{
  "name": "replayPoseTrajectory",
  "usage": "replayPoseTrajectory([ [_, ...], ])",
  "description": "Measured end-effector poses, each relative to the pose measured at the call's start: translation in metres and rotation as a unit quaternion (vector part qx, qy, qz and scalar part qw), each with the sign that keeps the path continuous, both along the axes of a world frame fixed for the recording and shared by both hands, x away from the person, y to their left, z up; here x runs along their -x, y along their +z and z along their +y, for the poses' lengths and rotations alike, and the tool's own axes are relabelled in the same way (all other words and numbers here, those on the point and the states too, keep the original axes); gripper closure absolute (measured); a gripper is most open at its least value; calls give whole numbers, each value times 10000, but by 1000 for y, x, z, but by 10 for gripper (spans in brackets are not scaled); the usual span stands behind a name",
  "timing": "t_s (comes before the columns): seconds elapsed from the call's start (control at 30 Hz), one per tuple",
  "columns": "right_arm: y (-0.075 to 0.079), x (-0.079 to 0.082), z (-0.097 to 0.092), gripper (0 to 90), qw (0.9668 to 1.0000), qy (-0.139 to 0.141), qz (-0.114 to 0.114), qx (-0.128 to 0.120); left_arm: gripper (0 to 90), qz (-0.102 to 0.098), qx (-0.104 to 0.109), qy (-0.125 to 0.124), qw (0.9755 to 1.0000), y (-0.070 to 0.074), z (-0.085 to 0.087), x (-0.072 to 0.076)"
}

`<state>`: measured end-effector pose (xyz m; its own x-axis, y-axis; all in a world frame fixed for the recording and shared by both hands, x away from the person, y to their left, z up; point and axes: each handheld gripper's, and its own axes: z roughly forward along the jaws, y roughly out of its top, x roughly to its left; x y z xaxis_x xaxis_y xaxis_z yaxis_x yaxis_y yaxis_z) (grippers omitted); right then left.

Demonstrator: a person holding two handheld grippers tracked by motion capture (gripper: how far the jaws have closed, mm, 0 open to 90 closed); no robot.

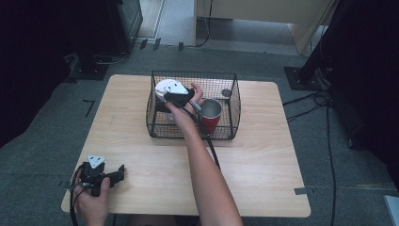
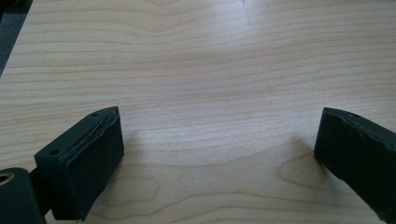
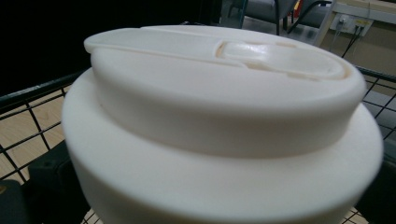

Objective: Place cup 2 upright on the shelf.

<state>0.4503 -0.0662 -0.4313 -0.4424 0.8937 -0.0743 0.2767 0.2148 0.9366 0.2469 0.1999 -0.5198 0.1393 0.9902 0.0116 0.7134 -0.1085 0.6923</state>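
A white lidded container (image 1: 163, 89) stands in the left part of a black wire basket (image 1: 235, 110) on the wooden table (image 1: 263, 160). My right gripper (image 1: 161, 101) reaches into the basket and is open, its jaws standing on either side of the container (image 3: 219, 140). One dark finger (image 3: 44, 179) shows low beside the container's wall. A red cup (image 1: 211, 117) with a metal inside stands upright right of the hand. My left gripper (image 1: 120, 171) rests near the table's front left corner, open (image 2: 219, 154), with nothing but bare wood (image 2: 210, 70) between its jaws.
A small dark round thing (image 1: 226, 92) lies at the basket's back right. The right gripper's cable (image 1: 210, 146) trails along the forearm over the basket's front wall. Beyond the table are grey floor, cables and black stands.
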Motion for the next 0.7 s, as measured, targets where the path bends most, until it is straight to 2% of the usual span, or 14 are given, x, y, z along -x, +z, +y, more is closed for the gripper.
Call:
replayPoseTrajectory([
  [0.13, 1, 0, -3, 0, 10000, 56, -3, 13, 21, 0, -1, -1, 10000, 0, 0, 0],
  [0.37, 1, 1, -6, 0, 9997, 102, -42, 213, 21, 0, -1, 0, 10000, 0, 0, 0],
  [0.43, 2, 2, -7, 0, 9998, 140, 25, 169, 21, 1, 0, 0, 10000, 0, 0, 0],
  [0.7, 5, 4, -11, 0, 9996, 274, -39, 89, 21, -1, -1, 1, 10000, 0, 0, 0],
])
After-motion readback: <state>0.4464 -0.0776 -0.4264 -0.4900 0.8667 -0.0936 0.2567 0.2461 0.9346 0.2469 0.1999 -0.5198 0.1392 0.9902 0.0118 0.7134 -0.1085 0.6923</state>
